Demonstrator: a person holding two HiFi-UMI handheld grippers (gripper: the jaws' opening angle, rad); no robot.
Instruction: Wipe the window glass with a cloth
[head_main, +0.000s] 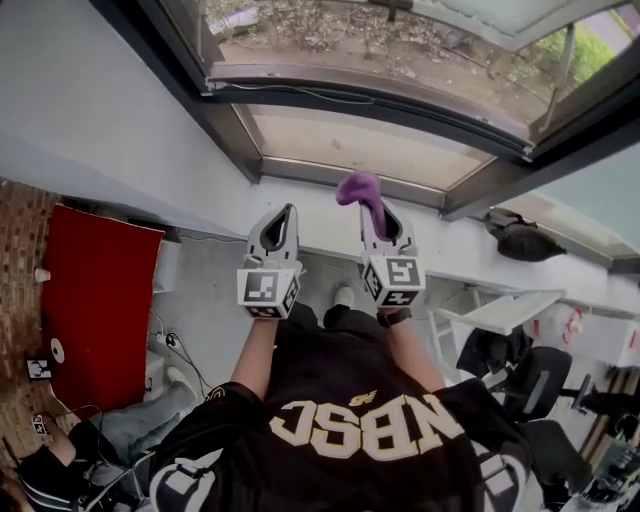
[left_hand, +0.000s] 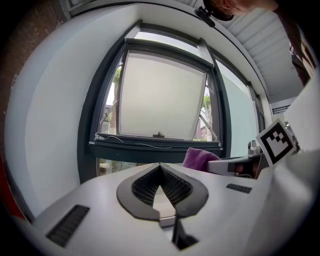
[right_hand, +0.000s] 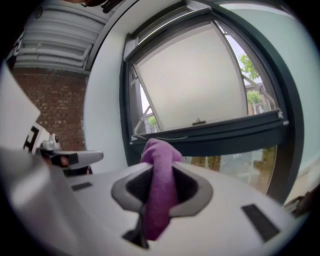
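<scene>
soft, limp purple cloth clamped mid-length in right hand-held gripper, tuft free for window glass; left hand-held gripper closed tight, empty.

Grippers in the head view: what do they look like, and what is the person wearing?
Both the left gripper and right gripper are light grey shells with dark ribbed fingers, each carrying a cube of black-and-white square markers. The person wears a black shirt with cream lettering.

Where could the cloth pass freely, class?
Bare: the frosted glass pane inside the dark window frame, and the white wall left of it. Crowded: between the left hand-held gripper and the right hand-held gripper clamping the purple cloth.
</scene>
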